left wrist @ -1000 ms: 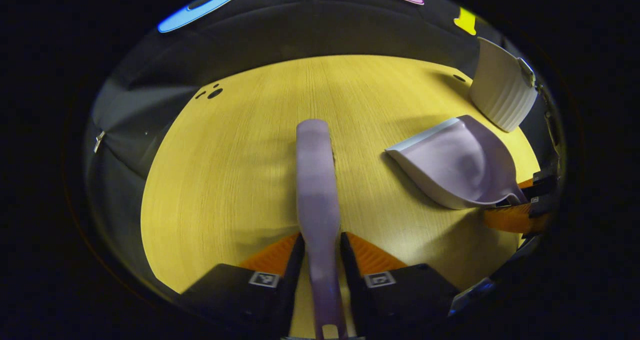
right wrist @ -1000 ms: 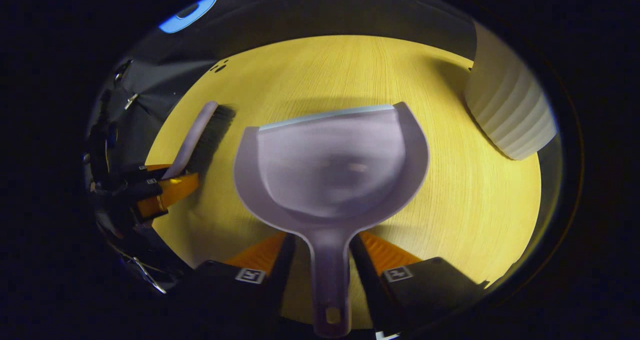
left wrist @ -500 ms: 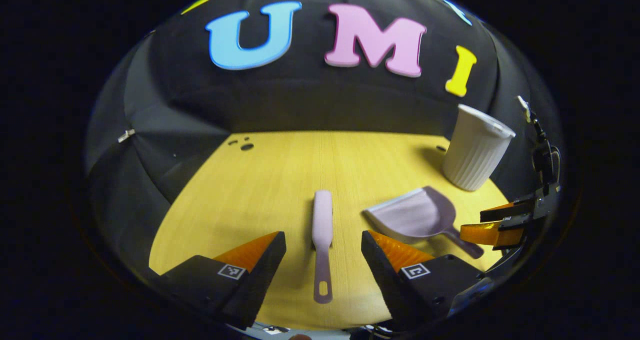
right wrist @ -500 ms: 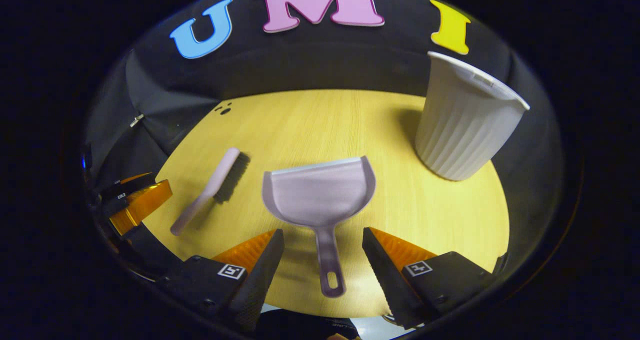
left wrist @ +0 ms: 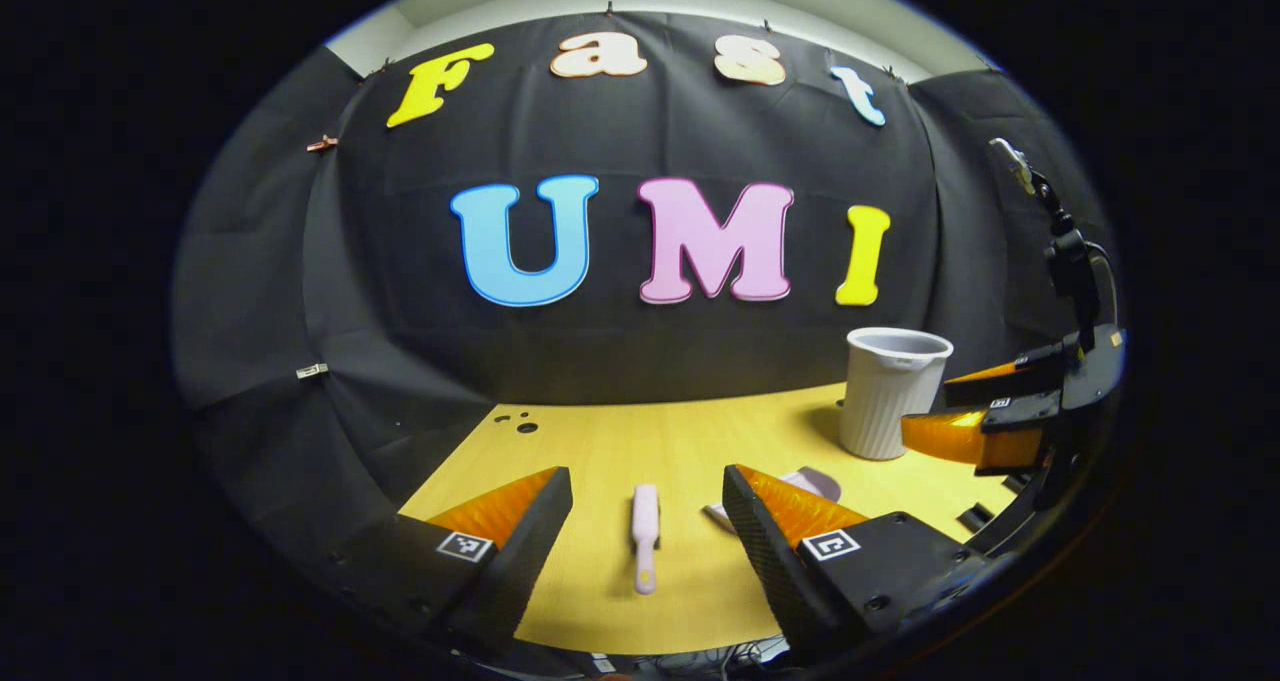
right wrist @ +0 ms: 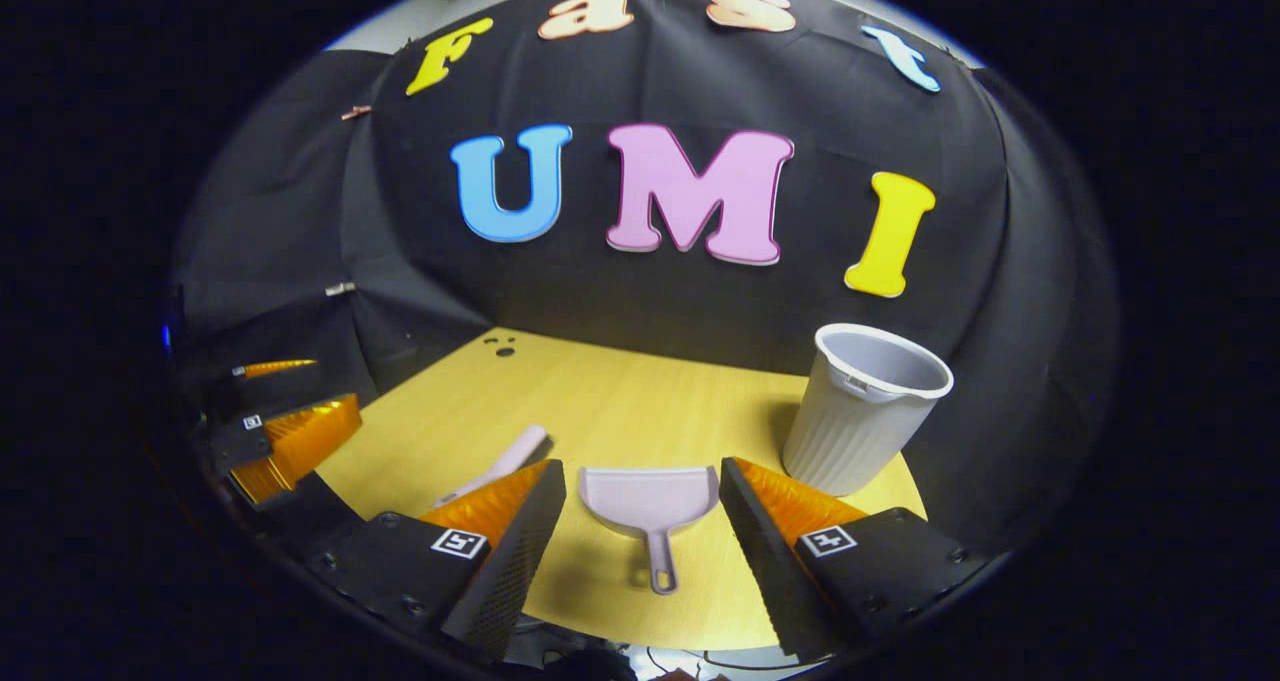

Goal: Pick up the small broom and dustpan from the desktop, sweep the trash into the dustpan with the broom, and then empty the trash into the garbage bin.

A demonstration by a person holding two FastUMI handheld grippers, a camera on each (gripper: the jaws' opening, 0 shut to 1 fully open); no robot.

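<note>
Left gripper view takes in the yellow wooden worktop from above its near edge, with the white ribbed garbage bin standing upright toward the far right corner, its mouth open upward. Using the bin as the landmark: the pale lilac dustpan lies flat on the worktop just in front of the bin and a little to its left, partly hidden behind one orange finger; the small broom lies farther left of the bin, flat, handle end toward the camera. The left tool hangs above the near edge with its fingers spread wide apart, holding nothing, the broom lying well below between them. The right tool shows just right of the bin, raised off the worktop.

Right gripper view shows the bin upright at right, the dustpan in front and left of it, handle toward the camera, and the broom farther left still. The right tool has its fingers wide apart and empty, off the dustpan. The left tool sits far left of the bin.
</note>
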